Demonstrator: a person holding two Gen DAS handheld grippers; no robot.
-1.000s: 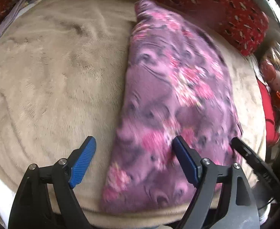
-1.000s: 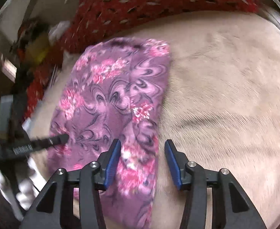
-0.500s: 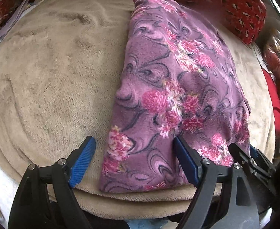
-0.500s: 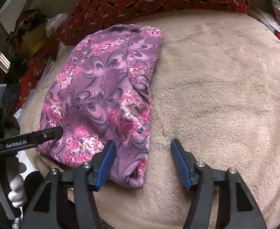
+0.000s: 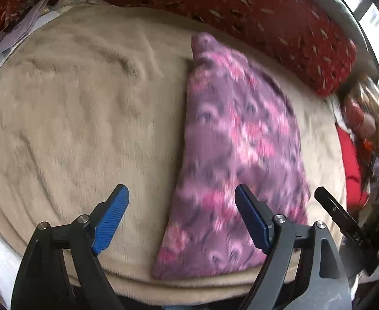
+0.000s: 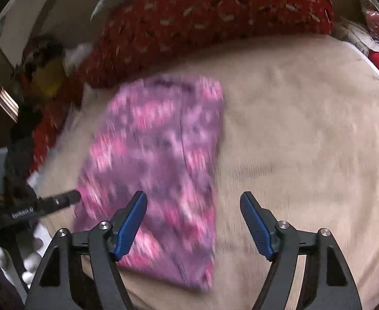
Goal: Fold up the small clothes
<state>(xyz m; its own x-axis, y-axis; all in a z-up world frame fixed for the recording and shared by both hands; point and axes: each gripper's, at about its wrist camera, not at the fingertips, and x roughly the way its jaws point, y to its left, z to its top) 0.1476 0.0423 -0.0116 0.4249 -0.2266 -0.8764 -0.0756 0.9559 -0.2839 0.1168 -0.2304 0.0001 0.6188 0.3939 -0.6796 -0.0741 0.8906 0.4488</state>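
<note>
Both grippers have pulled back from the folded purple floral fleece [image 5: 238, 155], now lying farther off on the plush beige blanket [image 5: 80, 118]. Left gripper [image 5: 181, 219] and right gripper [image 6: 193, 222] gape wide, empty.

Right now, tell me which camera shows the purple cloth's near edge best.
Left wrist: the cloth shows its whole near edge, uncovered between the open claw's fingers. Right wrist: the cloth is blurrier, and a claw finger covers part of that edge.

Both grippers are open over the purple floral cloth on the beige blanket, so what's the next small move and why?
Probably lower the right gripper onto the near edge of the purple floral cloth and pinch it. The cloth lies flat as a long folded strip on the beige blanket, and both the right and the left gripper are open, holding nothing.
</note>
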